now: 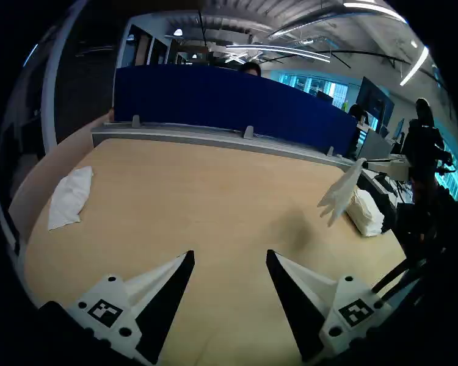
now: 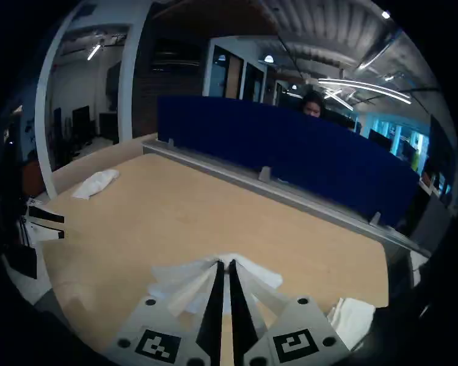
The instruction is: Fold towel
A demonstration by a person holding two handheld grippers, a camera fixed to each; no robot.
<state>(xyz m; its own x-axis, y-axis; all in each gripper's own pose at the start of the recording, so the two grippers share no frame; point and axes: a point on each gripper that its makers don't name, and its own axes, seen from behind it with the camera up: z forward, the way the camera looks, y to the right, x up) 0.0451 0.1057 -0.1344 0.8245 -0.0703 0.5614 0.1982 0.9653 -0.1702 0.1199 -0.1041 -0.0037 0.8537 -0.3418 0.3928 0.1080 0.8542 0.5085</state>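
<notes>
My right gripper is shut on a white towel, whose cloth bunches on both sides of the fingers just above the wooden table. In the left gripper view the same towel hangs lifted at the table's right side, with a soft shadow under it. My left gripper is open over the bare table, nothing between its fingers. Another white towel lies crumpled at the left edge, and it is also far off at the left in the right gripper view.
A pile of white towels rests at the table's right edge, seen also low right. A blue divider on a grey rail closes the far side. A person sits behind it. A dark camera rig stands at right.
</notes>
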